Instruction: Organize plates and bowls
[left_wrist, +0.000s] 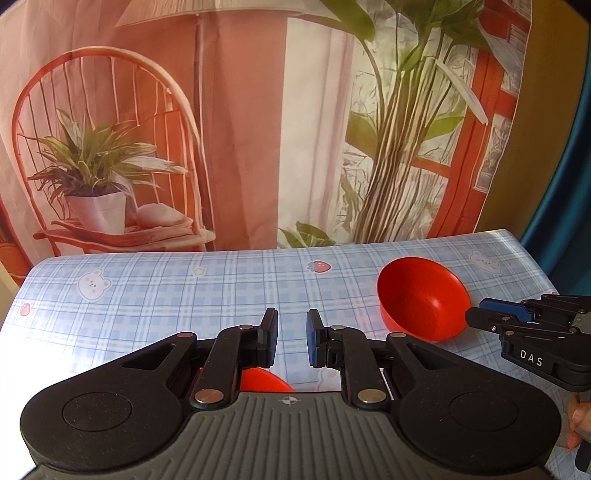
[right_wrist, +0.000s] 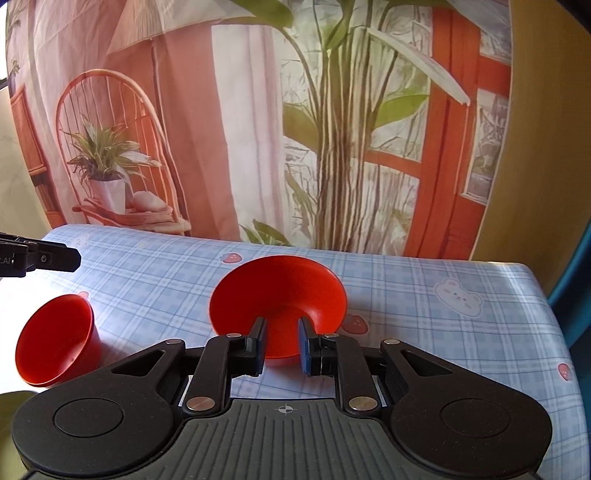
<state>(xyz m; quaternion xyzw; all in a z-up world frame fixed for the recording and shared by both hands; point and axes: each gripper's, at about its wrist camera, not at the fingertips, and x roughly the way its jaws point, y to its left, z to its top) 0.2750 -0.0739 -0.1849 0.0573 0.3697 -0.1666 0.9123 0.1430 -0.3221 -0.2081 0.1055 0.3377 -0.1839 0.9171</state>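
A wide red bowl (right_wrist: 280, 291) stands on the blue plaid tablecloth (right_wrist: 424, 332), just ahead of my right gripper (right_wrist: 281, 345). That gripper's jaws are drawn nearly together with nothing clamped between them. In the left wrist view the same bowl (left_wrist: 421, 295) sits at the right, and the right gripper's (left_wrist: 474, 314) tip is by the bowl's right side. A smaller, deeper red bowl (right_wrist: 55, 336) stands further left. It is mostly hidden under my left gripper (left_wrist: 291, 338), where only a red edge (left_wrist: 266, 380) shows. The left gripper is shut and empty.
A printed backdrop of a chair and plants (left_wrist: 221, 129) hangs behind the table's far edge. The table's right edge (right_wrist: 554, 317) drops off beside a blue surface. A yellowish object (right_wrist: 7, 406) shows at the lower left. The person's fingers (left_wrist: 576, 417) grip the right handle.
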